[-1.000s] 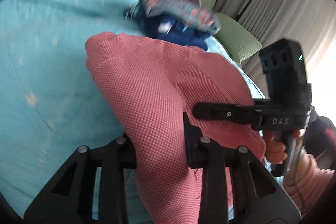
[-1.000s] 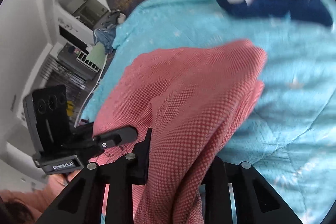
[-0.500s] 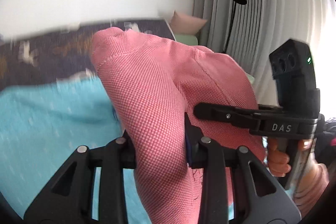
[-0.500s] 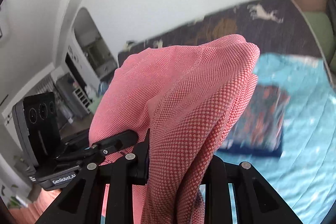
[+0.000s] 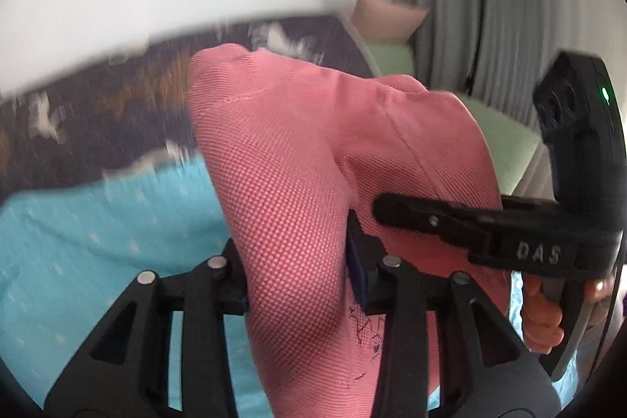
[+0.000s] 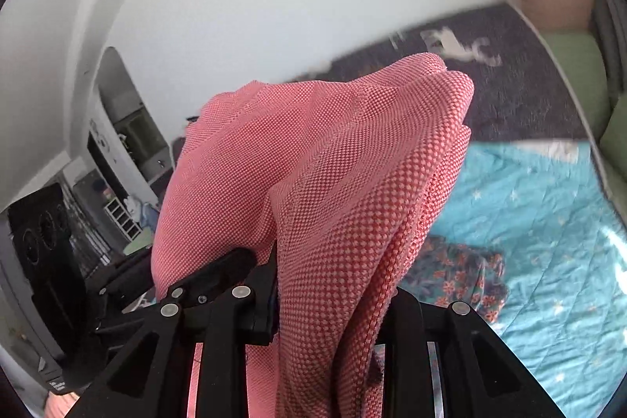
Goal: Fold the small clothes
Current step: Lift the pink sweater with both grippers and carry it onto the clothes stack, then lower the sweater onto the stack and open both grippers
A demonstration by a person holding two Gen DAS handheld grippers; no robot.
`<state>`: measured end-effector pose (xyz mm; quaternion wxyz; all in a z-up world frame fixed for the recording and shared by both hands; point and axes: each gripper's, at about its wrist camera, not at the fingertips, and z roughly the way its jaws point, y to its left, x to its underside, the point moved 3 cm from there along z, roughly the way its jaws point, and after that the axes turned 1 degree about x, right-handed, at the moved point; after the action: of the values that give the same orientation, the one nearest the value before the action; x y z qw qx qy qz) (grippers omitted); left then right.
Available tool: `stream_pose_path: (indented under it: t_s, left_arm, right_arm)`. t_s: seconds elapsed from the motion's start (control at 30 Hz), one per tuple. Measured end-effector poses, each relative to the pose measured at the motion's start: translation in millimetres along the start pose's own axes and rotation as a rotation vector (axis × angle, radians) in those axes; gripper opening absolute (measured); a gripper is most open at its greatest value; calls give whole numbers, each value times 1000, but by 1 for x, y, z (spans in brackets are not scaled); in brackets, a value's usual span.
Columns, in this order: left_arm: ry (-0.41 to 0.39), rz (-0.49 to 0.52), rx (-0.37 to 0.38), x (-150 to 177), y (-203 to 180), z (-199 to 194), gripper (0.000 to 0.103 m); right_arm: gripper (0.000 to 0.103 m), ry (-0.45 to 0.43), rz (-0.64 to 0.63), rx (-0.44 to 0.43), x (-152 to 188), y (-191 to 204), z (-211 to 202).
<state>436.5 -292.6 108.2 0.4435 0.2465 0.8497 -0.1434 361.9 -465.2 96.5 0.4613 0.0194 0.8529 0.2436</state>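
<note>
Both tools, the left tool (image 5: 296, 271) and right tool (image 6: 329, 296), grip the pink woven garment (image 5: 333, 159) held above the turquoise bedspread (image 6: 548, 222), jaws easing open, so the lift-and-spread step probably needs laying it flat next.

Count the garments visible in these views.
2. The pink garment hangs bunched between the jaws of both grippers, which are opening. A folded floral garment lies on the turquoise blanket. Others may be hidden behind the pink one.
</note>
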Motion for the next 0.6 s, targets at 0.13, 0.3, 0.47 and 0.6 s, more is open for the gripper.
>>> stream_pose_path:
  t_s: [0.13, 0.3, 0.47, 0.6]
  left_arm:
    - [189, -13, -103, 74, 22, 94, 54]
    - [139, -127, -16, 78, 33, 96, 60]
    - [116, -103, -56, 76, 35, 83, 65]
    - [88, -189, 7, 88, 33, 41, 64]
  right_arm:
    - [43, 163, 88, 175, 51, -76, 73]
    - [49, 100, 135, 112, 79, -106, 82]
    - [50, 116, 113, 171, 71, -94, 77]
    - [52, 96, 125, 212, 68, -79, 45]
